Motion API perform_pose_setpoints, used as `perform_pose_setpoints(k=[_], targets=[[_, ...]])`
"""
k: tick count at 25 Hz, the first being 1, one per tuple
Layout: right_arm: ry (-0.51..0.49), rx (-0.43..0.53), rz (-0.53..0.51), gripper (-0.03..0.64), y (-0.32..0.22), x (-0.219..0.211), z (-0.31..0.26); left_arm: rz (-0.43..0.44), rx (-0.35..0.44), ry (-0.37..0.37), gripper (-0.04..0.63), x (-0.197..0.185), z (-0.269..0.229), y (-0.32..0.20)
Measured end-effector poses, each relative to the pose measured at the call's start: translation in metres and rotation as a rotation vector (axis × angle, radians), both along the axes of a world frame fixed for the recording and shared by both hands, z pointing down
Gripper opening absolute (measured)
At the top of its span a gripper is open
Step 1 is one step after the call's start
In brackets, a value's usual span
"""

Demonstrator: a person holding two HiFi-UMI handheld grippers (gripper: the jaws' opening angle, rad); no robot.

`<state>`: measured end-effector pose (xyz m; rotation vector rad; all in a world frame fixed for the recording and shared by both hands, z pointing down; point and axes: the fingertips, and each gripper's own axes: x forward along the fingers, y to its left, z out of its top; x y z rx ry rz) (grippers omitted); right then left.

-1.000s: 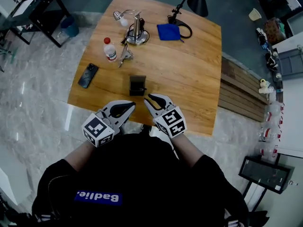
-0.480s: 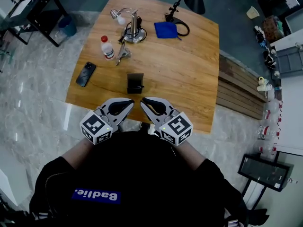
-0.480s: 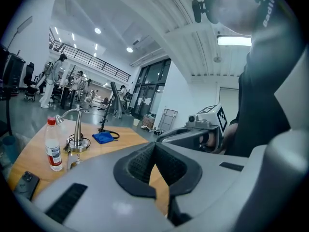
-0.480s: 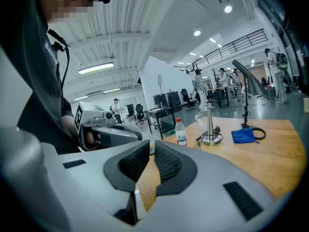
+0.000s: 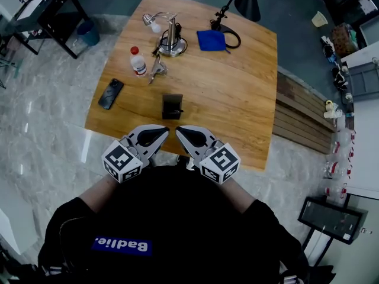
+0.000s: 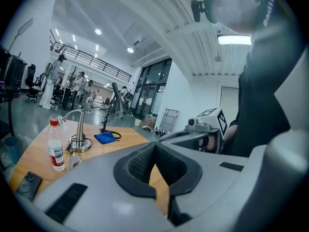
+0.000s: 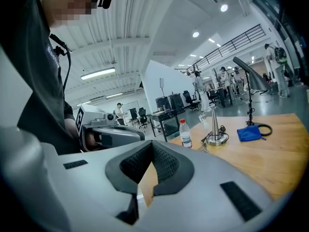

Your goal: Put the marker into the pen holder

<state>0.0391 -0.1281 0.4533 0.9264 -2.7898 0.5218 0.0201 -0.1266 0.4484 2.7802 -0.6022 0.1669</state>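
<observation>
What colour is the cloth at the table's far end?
The cloth is blue; head view.

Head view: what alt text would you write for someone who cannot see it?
A person holds a grey left gripper and right gripper at the near edge of a wooden table. A small black pen holder stands just beyond them.

Steep overhead and low gripper views share table (image 5: 237,99).

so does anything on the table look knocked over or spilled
Nothing stands out. The bottle stands upright with its cap on, the phone lies flat by the left edge of the table, and no spill shows.
</observation>
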Motion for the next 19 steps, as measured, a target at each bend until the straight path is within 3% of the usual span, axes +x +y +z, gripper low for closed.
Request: perform_pose_setpoints(k=[19], targets=[[-0.004,-0.011,0.000,0.006,-0.0077,-0.0051,0.0038,-0.003,0.001,-0.008,0.002,-0.0031,0.0023,-0.0043]])
